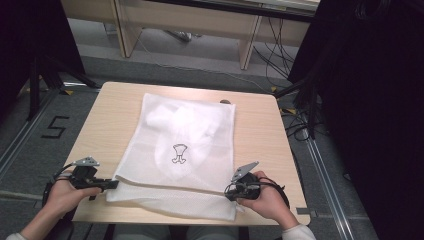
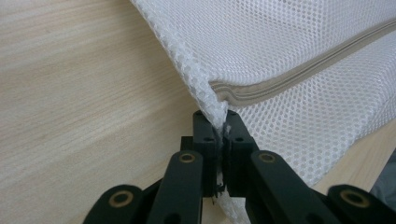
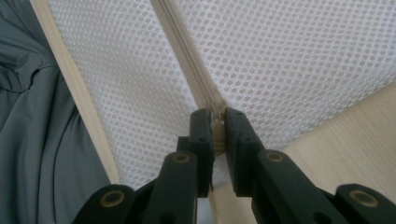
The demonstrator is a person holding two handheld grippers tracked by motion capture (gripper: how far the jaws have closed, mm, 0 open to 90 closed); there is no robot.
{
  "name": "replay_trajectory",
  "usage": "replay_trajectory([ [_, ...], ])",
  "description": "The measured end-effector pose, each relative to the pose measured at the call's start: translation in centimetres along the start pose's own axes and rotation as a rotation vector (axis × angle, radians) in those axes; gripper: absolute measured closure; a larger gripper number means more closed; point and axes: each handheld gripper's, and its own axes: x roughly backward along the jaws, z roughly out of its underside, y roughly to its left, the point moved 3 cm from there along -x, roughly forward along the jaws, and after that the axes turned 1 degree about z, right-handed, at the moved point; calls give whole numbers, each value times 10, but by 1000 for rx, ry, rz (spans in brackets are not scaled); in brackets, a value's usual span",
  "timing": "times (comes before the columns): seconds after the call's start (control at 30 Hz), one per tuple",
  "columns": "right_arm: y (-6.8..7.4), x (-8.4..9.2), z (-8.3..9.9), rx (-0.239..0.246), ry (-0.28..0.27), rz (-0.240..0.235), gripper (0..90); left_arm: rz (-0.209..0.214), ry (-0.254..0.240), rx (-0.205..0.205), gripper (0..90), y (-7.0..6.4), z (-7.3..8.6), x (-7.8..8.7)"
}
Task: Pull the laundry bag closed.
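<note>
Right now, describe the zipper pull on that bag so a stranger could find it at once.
Start at the wooden table and the white mesh laundry bag lying flat on it. Follow the bag's near edge, where a beige zipper runs, to the person's right gripper. The pull is the small cream tab pinched between its black jaws; the left gripper pinches only mesh.

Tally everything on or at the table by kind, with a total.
White mesh laundry bags with a zipper: 1
Light wooden tables: 1
Black hand-held grippers: 2, the left hand-held gripper and the right hand-held gripper, each clamped on the bag's near edge
Total: 4
</note>
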Motion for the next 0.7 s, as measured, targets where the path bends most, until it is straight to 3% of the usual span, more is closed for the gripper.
replay_trajectory([
  [0.2,0,1,3,-23,12,6,828,4,-1,2,855,0,0,0],
  [0.33,-3,-3,3,8,11,3,827,-2,-21,10,853,0,0,-2],
  [0.5,-2,-2,3,-5,23,10,827,-1,-17,8,852,0,1,-2],
  [0.57,-2,-3,3,-8,22,10,826,4,7,8,849,0,1,-2],
  [0.6,-2,-2,3,-12,22,8,825,2,39,-22,843,2,2,0],
  [0.63,-2,-2,3,-13,19,3,823,-4,-2,-3,837,0,2,-4],
  [0.7,-3,-2,3,-38,2,0,799,-14,50,-43,822,2,2,-1],
])
